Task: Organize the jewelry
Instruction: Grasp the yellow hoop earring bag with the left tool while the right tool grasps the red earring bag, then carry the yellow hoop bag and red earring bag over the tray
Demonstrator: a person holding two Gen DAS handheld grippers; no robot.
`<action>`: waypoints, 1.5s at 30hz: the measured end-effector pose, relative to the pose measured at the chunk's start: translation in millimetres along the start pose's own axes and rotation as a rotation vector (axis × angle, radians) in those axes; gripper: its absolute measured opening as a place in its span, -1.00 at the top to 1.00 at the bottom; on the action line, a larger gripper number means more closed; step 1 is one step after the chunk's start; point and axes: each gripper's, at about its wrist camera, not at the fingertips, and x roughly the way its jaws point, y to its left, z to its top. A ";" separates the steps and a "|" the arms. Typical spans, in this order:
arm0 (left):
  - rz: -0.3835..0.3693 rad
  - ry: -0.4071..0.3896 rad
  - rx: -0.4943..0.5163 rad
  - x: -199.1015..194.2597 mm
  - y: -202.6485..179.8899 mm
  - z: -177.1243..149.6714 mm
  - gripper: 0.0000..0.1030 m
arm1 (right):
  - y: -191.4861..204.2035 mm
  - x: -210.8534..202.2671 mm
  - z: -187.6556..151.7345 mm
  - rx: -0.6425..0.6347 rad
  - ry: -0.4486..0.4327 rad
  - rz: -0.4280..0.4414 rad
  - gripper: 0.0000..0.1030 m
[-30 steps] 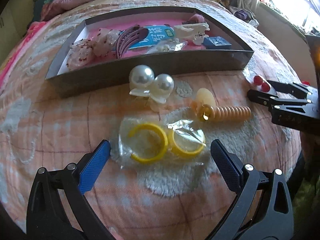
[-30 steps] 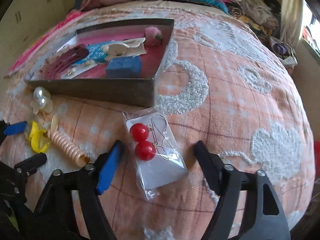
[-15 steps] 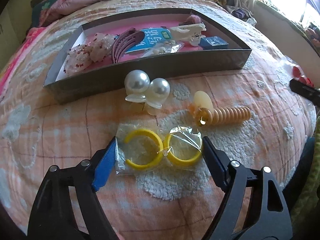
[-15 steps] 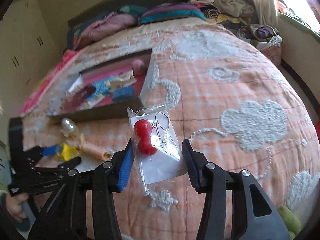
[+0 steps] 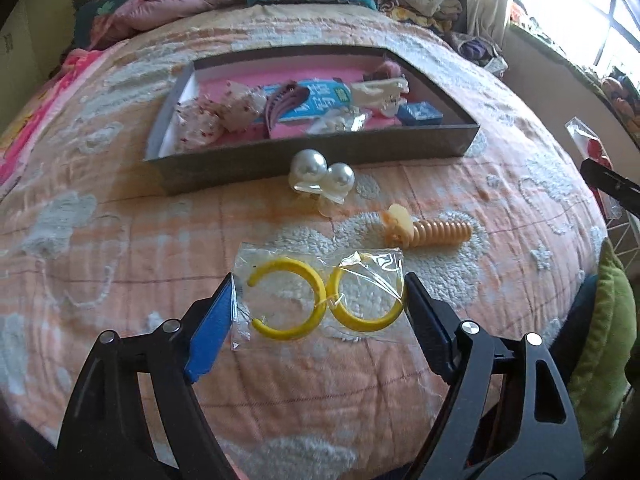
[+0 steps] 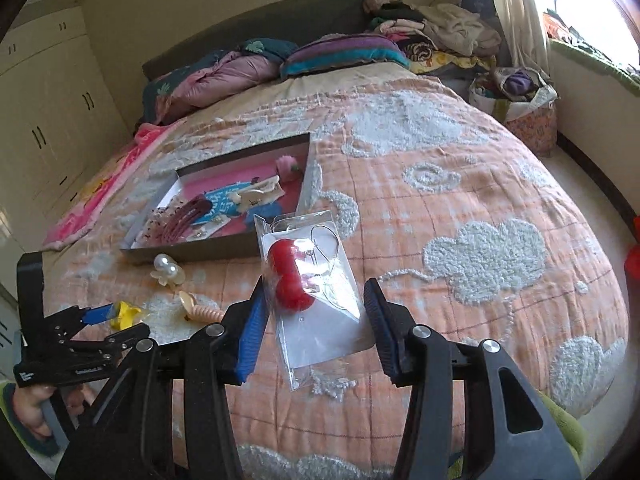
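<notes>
My left gripper [image 5: 320, 316] is shut on a clear bag of yellow hoop earrings [image 5: 320, 298], held just above the bedspread. My right gripper [image 6: 316, 316] is shut on a clear packet of red ball earrings [image 6: 290, 276], lifted well above the bed. A grey tray with a pink lining [image 5: 320, 156] lies further back and holds hair clips, a blue card and pouches; it also shows in the right wrist view [image 6: 192, 254]. Two pearl earrings [image 5: 322, 174] and a beige spiral hair clip [image 5: 428, 230] lie on the bedspread in front of the tray.
The bed has an orange quilt with white tufted patterns [image 6: 460, 208]. Folded blankets and pillows [image 6: 280, 60] lie at the headboard. A basket of clothes [image 6: 524, 112] stands right of the bed, wardrobes [image 6: 40, 120] on the left. A green cushion [image 5: 604, 320] lies at the bed's right edge.
Both grippers closed on their packets and lifted. The right gripper rose high with the red earrings; the left closed around the yellow hoops bag and raised it slightly.
</notes>
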 end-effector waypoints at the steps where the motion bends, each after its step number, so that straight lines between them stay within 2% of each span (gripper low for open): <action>1: -0.003 -0.011 -0.007 -6.1 2.6 -0.2 -0.42 | 1.9 -3.6 0.7 -0.004 -0.009 0.002 0.10; 12: 0.012 -0.126 -0.072 -55.6 25.9 17.3 -0.42 | 25.9 -34.6 13.0 -0.042 -0.084 0.063 0.10; 23: 0.024 -0.203 -0.116 -82.2 46.9 31.9 -0.42 | 61.9 -49.4 31.3 -0.090 -0.117 0.153 0.10; 34: 0.061 -0.277 -0.138 -97.7 68.1 67.2 -0.43 | 94.8 -42.4 64.3 -0.148 -0.132 0.236 0.10; 45: 0.056 -0.325 -0.091 -98.2 61.6 107.2 -0.43 | 99.1 -23.0 104.5 -0.150 -0.154 0.215 0.10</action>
